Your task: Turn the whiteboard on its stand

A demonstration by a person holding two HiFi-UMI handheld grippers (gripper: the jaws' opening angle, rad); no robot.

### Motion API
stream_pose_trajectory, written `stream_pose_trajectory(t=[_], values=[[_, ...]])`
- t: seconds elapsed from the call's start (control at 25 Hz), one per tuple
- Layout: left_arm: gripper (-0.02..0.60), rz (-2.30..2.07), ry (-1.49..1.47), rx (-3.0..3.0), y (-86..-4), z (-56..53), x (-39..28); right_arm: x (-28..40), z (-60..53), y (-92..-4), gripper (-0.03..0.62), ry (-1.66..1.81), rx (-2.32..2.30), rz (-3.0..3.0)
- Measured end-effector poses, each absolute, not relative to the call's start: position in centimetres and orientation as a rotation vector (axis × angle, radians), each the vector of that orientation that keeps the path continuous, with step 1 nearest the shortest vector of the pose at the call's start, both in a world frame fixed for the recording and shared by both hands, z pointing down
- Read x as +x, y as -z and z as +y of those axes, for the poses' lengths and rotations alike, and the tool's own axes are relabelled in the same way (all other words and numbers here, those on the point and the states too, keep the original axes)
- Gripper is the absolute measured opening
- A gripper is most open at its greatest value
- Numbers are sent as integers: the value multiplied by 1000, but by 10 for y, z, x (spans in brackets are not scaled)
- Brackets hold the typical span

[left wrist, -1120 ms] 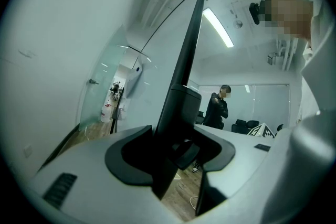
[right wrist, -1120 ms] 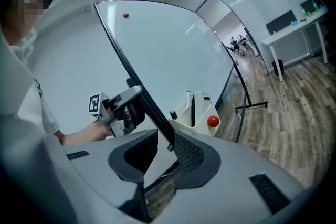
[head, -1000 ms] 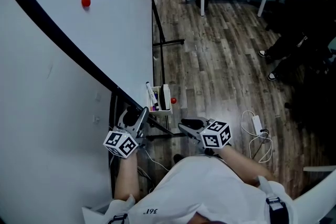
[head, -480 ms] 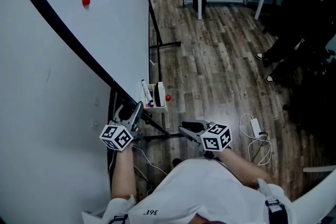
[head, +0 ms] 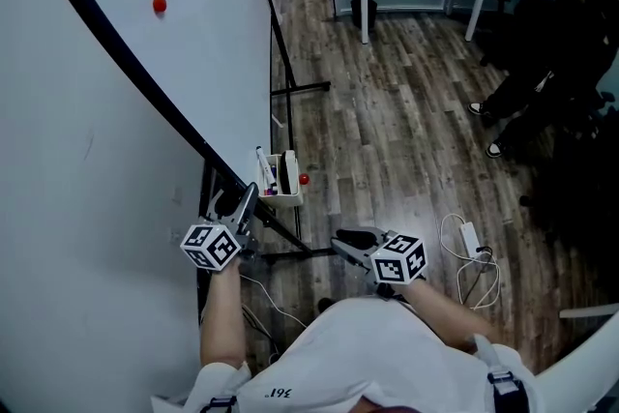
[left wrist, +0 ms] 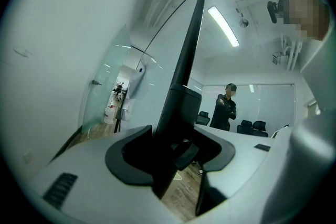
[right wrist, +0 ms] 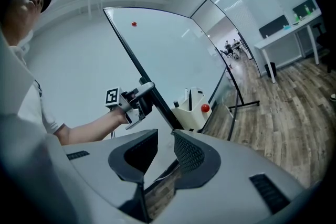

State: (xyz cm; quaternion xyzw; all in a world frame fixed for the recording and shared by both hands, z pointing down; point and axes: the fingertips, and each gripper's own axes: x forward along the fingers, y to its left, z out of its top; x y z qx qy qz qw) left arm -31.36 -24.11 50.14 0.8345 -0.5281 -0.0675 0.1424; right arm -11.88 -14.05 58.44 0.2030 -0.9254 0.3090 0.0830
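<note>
Whiteboard (head: pixel 203 24) fills the upper left of the head view, tilted on its stand. Your left gripper (head: pixel 239 206) is clamped on its black frame edge (left wrist: pixel 185 60), lower centre-left. Your right gripper (head: pixel 346 242) is released and empty, lower centre. Marker tray (head: pixel 278 181) hangs between them.

I see the whiteboard (head: pixel 193 44) face as smooth, glossy white. Its frame (left wrist: pixel 182 60) is matt black; plastic or coated metal, I can't tell. The floor (head: pixel 387 111) is grey-brown wood plank with a soft sheen. The holder (head: pixel 282 198) looks like white plastic. The left tool (left wrist: pixel 176 157) and right tool (right wrist: pixel 161 152) are matt grey plastic, and the right one's pads (right wrist: pixel 189 155) are finely ribbed.
</note>
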Motion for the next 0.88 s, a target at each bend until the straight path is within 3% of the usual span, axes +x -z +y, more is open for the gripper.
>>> stream_pose_trajectory(t=[0.88], values=[[219, -1512, 195, 2406, -504, -240, -313, -107, -121, -593, 100, -940, 631, -2759]])
